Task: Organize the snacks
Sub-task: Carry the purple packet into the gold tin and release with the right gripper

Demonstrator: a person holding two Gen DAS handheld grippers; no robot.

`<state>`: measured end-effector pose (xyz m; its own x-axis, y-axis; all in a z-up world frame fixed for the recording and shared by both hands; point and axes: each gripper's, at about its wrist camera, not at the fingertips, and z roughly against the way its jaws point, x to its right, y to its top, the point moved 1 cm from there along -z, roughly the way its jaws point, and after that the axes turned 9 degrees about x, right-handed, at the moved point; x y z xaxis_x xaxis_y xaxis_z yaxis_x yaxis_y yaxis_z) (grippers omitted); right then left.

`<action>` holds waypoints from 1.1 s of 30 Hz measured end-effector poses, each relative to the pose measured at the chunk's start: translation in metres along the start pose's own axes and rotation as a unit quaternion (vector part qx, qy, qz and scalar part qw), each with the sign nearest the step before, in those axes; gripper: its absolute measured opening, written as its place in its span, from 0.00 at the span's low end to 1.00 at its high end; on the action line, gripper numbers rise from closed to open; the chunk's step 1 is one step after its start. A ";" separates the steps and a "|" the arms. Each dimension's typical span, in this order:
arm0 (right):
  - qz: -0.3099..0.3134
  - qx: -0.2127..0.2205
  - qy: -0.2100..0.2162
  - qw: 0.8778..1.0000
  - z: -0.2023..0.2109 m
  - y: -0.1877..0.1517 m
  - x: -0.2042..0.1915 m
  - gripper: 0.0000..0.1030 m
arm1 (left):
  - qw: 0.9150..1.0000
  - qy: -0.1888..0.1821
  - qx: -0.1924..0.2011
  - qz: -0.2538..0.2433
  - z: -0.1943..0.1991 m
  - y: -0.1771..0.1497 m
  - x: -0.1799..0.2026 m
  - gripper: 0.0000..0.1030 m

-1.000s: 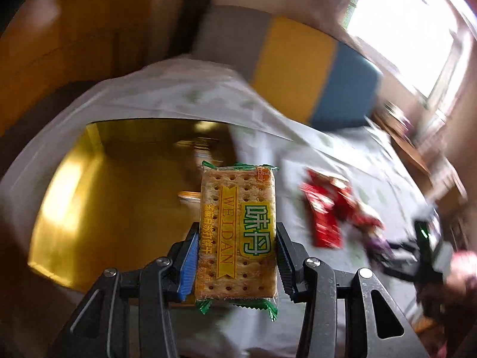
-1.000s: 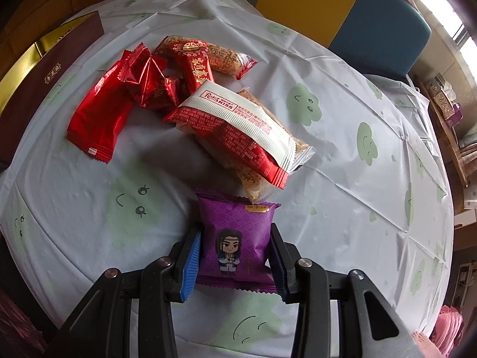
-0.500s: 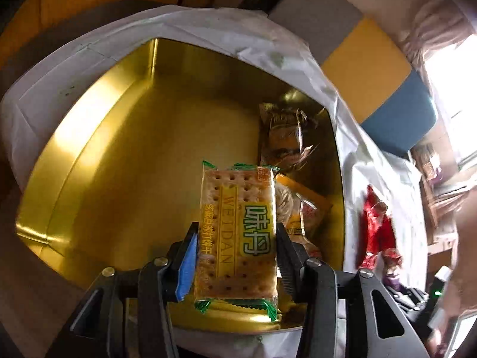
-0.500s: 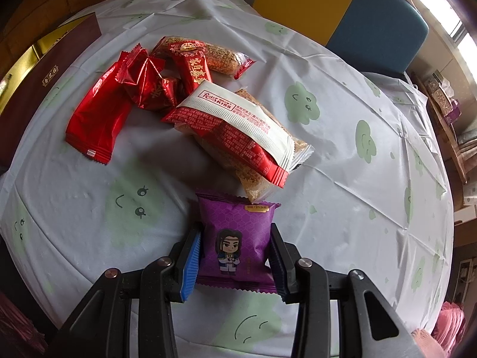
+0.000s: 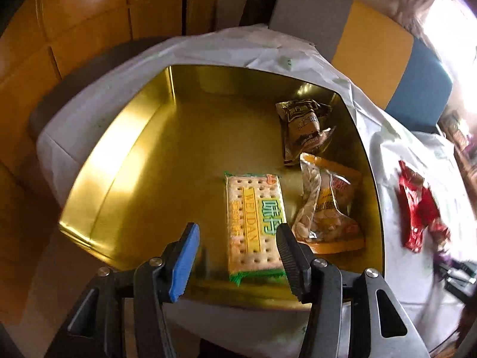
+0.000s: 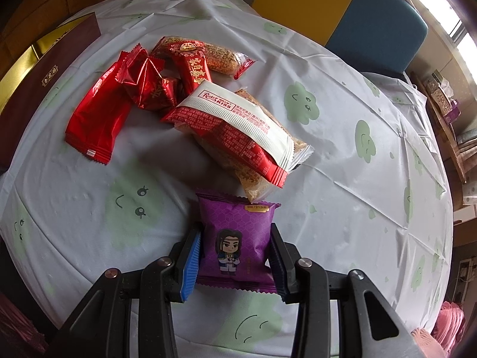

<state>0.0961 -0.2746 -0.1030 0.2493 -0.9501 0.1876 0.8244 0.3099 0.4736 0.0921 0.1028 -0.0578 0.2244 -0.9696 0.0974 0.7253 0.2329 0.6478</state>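
My left gripper [image 5: 237,238] hangs over the near edge of the gold tin box [image 5: 128,161], its jaws opening. The cracker pack [image 5: 253,223] lies flat on the box floor, free of the blue pad and beside the black finger. A brown snack pack [image 5: 304,128] and an orange nut bag [image 5: 328,205] lie in the box to its right. In the right wrist view my right gripper [image 6: 235,256] is shut on a purple snack pack [image 6: 235,238] just above the tablecloth.
A pile of red wrappers [image 6: 119,107] and a red-and-white Roter Kiss pack [image 6: 238,131] lie on the white tablecloth [image 6: 342,161] beyond the purple pack. The dark box lid [image 6: 50,68] sits at the far left. A yellow and blue chair [image 6: 351,9] stands behind the table.
The left gripper sank toward the gold box, its jaws spread, and the cracker pack dropped onto the box floor. The right gripper and purple pack stayed still.
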 end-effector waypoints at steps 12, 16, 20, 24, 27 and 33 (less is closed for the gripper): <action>-0.007 -0.010 0.001 1.000 0.002 0.002 0.001 0.40 | 0.999 0.002 0.039 -0.038 0.030 -0.006 0.008 0.60; -0.012 -0.022 0.002 1.000 0.004 0.004 0.001 0.39 | 0.998 -0.001 0.043 -0.037 0.036 -0.008 0.008 0.60; -0.024 -0.020 0.035 0.999 0.014 0.007 -0.010 0.39 | 0.998 -0.001 0.047 -0.037 0.038 -0.008 0.006 0.60; -0.026 -0.003 0.068 0.997 0.025 0.012 -0.030 0.39 | 0.999 -0.003 0.043 -0.026 0.037 -0.008 0.000 0.60; -0.019 0.019 0.107 0.994 0.038 0.021 -0.053 0.39 | 0.999 0.000 0.038 -0.023 0.034 -0.010 -0.004 0.60; 0.009 0.074 0.174 0.982 0.067 0.054 -0.107 0.39 | 0.999 -0.002 0.037 -0.003 0.034 -0.009 -0.015 0.60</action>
<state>0.0801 -0.1535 -0.0403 0.4433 -0.8911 -0.0967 0.7415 0.3040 0.5982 0.0601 0.1124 -0.0394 0.2167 -0.9715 0.0959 0.6771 0.2204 0.7021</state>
